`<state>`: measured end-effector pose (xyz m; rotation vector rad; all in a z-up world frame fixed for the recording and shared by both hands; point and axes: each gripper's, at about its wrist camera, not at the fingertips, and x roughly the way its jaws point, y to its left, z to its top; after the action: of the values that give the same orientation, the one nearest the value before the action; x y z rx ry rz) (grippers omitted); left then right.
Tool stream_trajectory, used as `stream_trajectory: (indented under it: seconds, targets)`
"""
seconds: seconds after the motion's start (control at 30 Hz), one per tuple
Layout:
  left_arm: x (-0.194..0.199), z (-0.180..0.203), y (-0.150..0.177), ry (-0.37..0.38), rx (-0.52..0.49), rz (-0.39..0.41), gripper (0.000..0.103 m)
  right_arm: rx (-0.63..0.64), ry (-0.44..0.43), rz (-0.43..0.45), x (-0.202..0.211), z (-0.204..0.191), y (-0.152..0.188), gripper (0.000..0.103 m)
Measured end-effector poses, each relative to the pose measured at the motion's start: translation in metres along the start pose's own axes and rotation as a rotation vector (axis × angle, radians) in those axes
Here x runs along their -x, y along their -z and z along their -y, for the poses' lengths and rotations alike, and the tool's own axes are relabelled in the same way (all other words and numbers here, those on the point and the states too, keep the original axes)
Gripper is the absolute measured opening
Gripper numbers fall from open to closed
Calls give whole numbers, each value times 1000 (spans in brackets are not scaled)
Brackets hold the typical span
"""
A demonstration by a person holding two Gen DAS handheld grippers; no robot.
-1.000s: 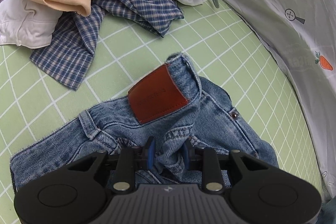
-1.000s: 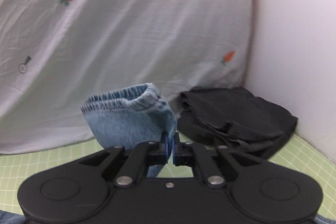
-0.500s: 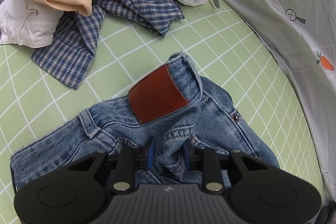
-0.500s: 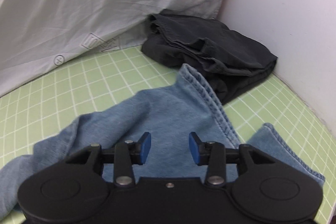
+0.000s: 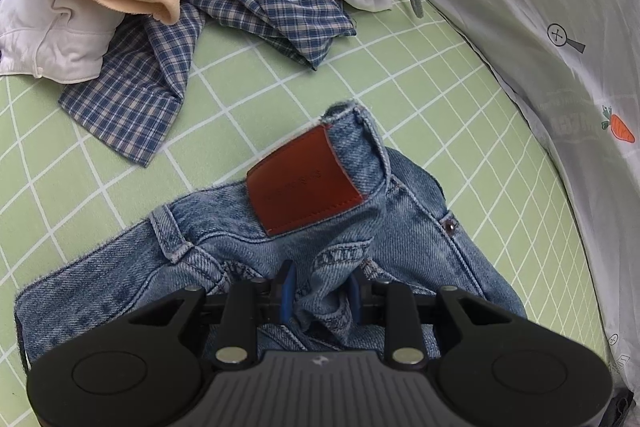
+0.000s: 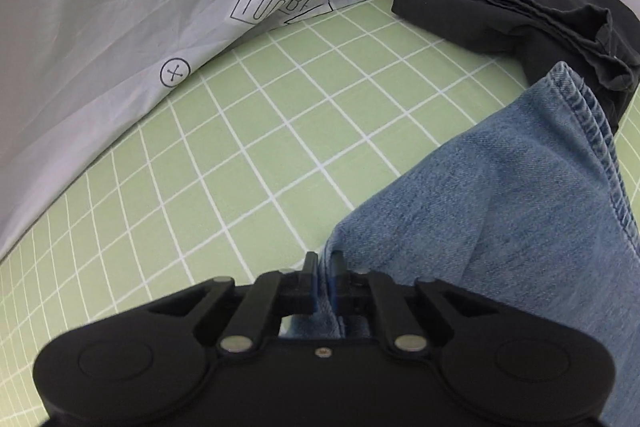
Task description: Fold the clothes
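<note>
Now the right gripper [image 6: 325, 267], open a moment ago, pinches the edge of the faded blue denim jeans [image 5: 360, 227] (spread on the green checked sheet [image 6: 280, 131]), while the left gripper [image 5: 320, 291] still clamps their bunched waistband.

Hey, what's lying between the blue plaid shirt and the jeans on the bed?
Nothing: in the left wrist view, only bare green grid sheet separates the plaid shirt from the jeans.
</note>
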<state>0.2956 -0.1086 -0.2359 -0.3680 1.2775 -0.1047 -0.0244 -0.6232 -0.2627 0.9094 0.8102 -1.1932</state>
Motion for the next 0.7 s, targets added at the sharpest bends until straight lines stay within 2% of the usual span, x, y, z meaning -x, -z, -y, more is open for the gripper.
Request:
stream_trajectory:
  seconds: [0.03,0.17,0.27,0.33,0.4,0.43,0.5,0.57,0.67,0.7]
  targets:
    - [0,0,0,0,-3,0,30,-14,-38,52,9,-2,-1,5]
    - [0,-2,0,5,4,0,30,-38,-304,317,76,1,-7,4]
    - [0,-1,0,5,2,1,30,-133,-517,474,129,29,-7,3]
    - [0,-1,1,3,-2,3,30,-173,-561,549,152,52,1,3]
    - [0,1,2,-1,-9,5,31,-197,-523,564,158,74,14,3]
    - [0,2,2,-4,-12,6,31,-204,-470,538,152,85,20,4]
    - [0,3,3,-9,-16,7,31,-176,-305,423,127,101,35,4]
    - [0,3,2,-9,-18,7,31,-90,-115,261,89,112,57,4]
    - [0,4,2,-9,-21,3,31,-31,36,100,52,120,93,8]
    - [-1,4,2,-10,-21,3,31,-22,62,104,52,116,98,12]
